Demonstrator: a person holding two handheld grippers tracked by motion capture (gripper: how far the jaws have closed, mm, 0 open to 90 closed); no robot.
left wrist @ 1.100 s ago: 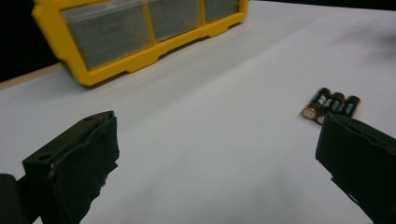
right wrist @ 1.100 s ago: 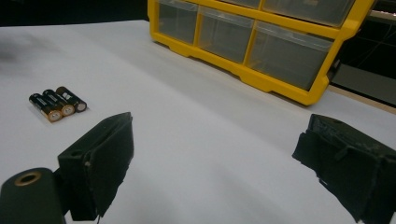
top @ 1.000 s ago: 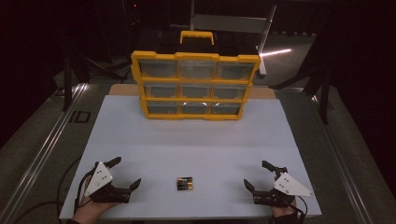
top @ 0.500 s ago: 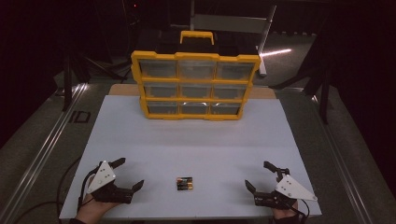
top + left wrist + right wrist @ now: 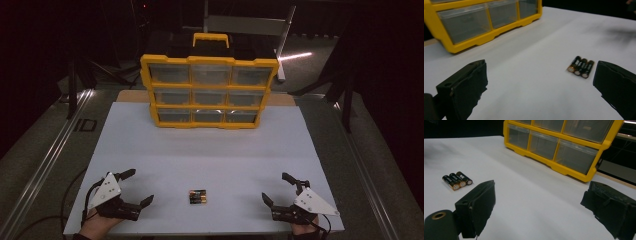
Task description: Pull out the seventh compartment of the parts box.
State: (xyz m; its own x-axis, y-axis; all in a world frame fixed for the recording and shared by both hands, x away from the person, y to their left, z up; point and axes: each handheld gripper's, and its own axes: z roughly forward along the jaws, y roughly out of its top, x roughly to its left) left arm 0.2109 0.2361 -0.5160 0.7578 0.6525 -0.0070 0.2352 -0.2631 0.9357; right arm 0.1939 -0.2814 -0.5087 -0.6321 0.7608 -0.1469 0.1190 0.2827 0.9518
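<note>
Three black and gold batteries [image 5: 197, 196] lie side by side near the front middle of the white board [image 5: 210, 150]. My left gripper [image 5: 140, 186] rests open at the front left, jaws wide apart, with the batteries [image 5: 581, 67] to its right and nothing between the jaws. At the front right my right gripper [image 5: 275, 187] is also open and holds nothing. The batteries [image 5: 457, 180] lie off to its left. A yellow drawer organizer [image 5: 210, 92] with clear drawers stands upright at the back of the board.
The organizer [image 5: 481, 22] has a yellow handle on top and all its drawers [image 5: 561, 145] look shut. Bare white board lies between it and the grippers. Dark stands and metal rails flank the board on both sides.
Both grippers have drifted slightly toward the board's front edge and stayed open. The batteries and the organizer have not moved.
</note>
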